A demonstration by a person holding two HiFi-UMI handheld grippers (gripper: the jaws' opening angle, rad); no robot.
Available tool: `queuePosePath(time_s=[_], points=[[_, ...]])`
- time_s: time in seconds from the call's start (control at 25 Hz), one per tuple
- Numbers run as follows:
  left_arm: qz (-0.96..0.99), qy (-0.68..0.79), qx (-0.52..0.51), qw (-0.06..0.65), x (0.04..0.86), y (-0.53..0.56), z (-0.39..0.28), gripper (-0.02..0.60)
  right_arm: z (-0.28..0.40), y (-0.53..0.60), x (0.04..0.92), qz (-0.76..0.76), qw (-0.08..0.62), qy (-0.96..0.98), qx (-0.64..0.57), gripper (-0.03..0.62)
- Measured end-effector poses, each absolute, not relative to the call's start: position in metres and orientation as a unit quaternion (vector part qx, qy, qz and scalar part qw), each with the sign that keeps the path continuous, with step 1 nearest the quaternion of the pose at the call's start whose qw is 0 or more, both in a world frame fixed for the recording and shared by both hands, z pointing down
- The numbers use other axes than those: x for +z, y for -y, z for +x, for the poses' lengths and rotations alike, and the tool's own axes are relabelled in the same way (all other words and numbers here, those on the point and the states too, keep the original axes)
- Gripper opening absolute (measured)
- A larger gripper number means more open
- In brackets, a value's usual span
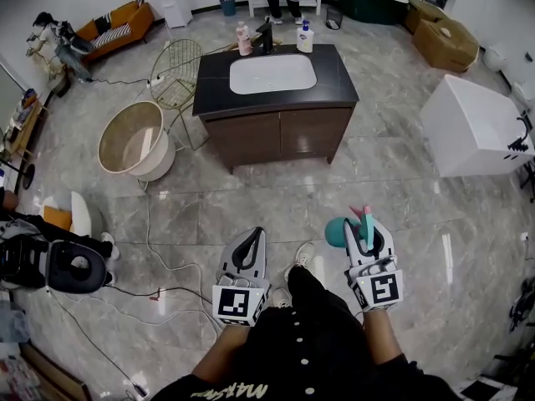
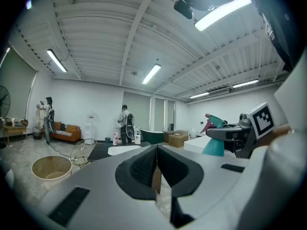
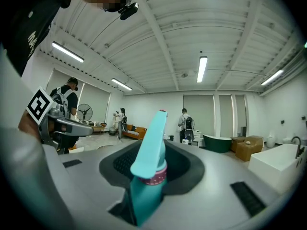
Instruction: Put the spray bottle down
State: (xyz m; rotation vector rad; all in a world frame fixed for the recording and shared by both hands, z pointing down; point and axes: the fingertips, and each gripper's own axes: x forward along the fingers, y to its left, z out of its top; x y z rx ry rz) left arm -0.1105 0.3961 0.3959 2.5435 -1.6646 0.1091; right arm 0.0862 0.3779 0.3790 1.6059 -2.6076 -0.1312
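**A:** Black clothing and 2 grippers fill the bottom of the head view. What does each gripper have?

**B:** On the left gripper the jaws are pressed together with nothing between them. On the right gripper the jaws are clamped on the neck of the teal spray bottle. Its trigger head sticks up past the pads.

**A:** So where is the bottle, exactly?

**B:** It is in the air over the grey tiled floor, in front of the person's right side. It touches nothing but those jaws.

**A:** Is any of the task done?

**B:** None that shows, because the bottle is not yet on any surface. The dark table with the white basin stands well apart from it, further into the room. A pink bottle and a white bottle are by its tap.

**A:** And what is left?

**B:** All of it, I'd say. The bottle has to reach a surface, and the task names none; the table looks likeliest. Then its base goes down flat, the right jaws open, and the gripper backs off without knocking it. I'd expect the left gripper to have no part in this.
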Motion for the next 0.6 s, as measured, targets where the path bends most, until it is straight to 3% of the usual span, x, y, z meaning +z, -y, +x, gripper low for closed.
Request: queuePosePath(time_s=[0.6], points=[[0.834,0.550,0.040,0.033,0.385,-0.231,-0.082,0.017,0.112,-0.206,0.371,0.515,0.022,0.855,-0.055,0.117]])
